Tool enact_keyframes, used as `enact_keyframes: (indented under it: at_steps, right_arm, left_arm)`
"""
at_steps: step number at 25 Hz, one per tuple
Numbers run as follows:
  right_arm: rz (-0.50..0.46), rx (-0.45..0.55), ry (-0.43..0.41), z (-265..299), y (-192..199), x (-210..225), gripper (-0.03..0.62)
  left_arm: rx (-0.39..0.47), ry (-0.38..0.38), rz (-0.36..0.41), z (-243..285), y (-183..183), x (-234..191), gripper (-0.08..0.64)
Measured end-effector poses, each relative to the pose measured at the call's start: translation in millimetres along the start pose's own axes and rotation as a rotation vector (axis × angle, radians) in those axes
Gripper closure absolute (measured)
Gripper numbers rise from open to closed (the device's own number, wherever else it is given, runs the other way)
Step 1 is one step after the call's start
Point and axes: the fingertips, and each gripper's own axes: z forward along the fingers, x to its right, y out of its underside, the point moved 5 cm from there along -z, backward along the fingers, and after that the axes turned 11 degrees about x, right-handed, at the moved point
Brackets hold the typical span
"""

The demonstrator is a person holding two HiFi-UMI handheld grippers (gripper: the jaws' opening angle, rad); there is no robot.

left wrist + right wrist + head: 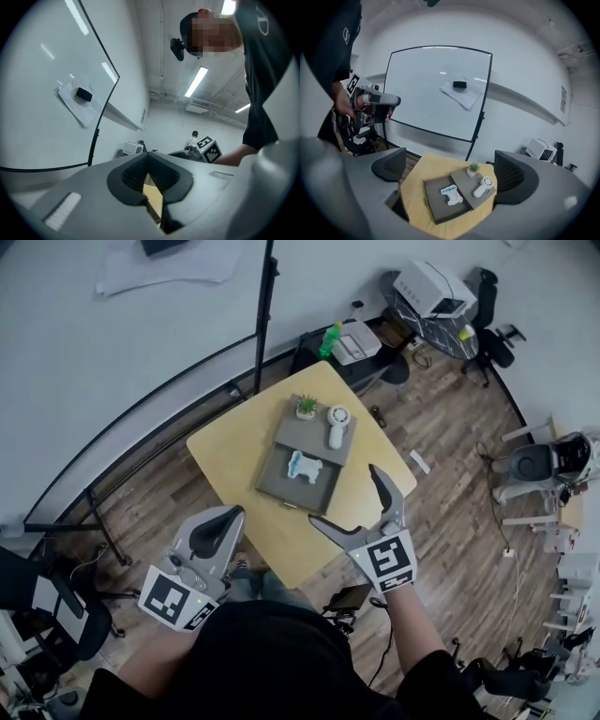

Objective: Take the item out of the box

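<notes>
On the yellow table (234,451) lies an open grey box (283,486) holding a white and blue item (305,467). Its grey lid (309,435) lies against the box's far side and carries a small potted plant (306,407) and a white hand fan (337,426). My right gripper (345,495) hovers open over the table's near right edge, a little short of the box. The right gripper view frames the box (436,206) and the item (451,194) between its jaws. My left gripper (223,517) is shut and empty, off the table's near left corner, pointing up at the wall (150,180).
A whiteboard (112,343) on a black stand (263,315) stands behind the table. A low cabinet with a green bottle (329,337) and a printer (433,287) sits at the far right. Office chairs (539,465) stand on the wood floor at the right.
</notes>
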Motion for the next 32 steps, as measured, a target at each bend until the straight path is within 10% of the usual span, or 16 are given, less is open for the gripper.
enact_keyframes:
  at_steps: [32]
  right_arm:
    - [-0.272,-0.673,-0.569,175.5,194.0,2.1,0.057]
  left_arm:
    - [-0.096,-0.132,-0.139,-33.1,71.5,-25.7,0.561]
